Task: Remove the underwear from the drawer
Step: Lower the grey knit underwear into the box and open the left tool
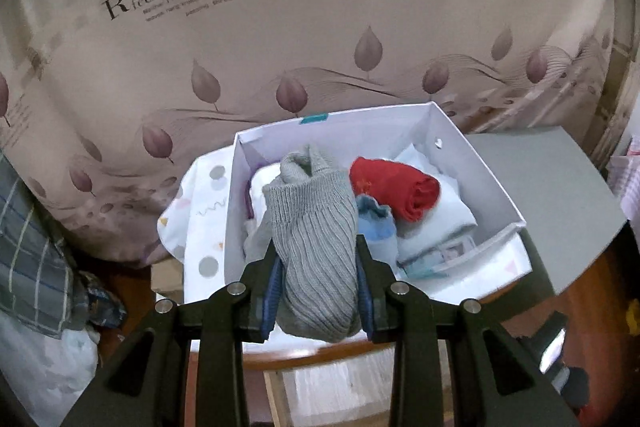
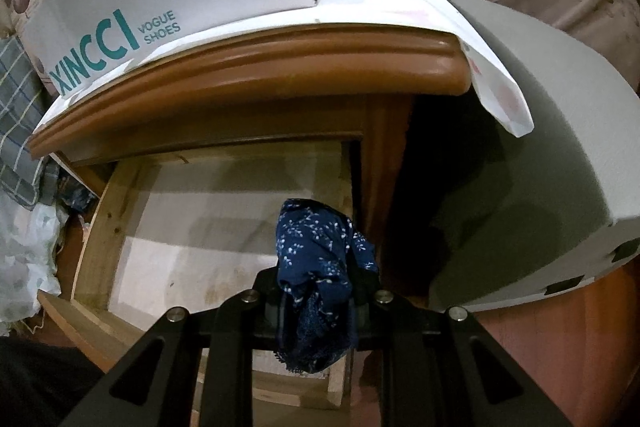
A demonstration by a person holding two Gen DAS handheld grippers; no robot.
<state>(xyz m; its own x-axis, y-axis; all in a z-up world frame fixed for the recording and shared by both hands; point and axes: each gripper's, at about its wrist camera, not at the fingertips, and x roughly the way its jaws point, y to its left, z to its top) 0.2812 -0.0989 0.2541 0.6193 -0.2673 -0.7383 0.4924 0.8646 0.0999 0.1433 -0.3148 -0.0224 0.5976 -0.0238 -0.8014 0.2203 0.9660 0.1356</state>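
My left gripper (image 1: 318,259) is shut on a grey ribbed knit garment (image 1: 316,227), holding it up in front of an open white shoe box (image 1: 480,183). Inside the box lie a rolled red piece (image 1: 396,187), a blue and white piece (image 1: 376,223) and white folded items. My right gripper (image 2: 320,283) is shut on dark blue underwear with a small white flower print (image 2: 316,251), hanging over the open wooden drawer (image 2: 100,227). The drawer floor below looks pale and bare.
The shoe box stands on a white patterned cloth (image 1: 200,211) over a brown wooden nightstand top (image 2: 256,67). A grey box lid (image 2: 552,131) leans at the right. A leaf-print curtain (image 1: 280,27) hangs behind. Plaid fabric (image 1: 28,247) and a white bundle lie at the left.
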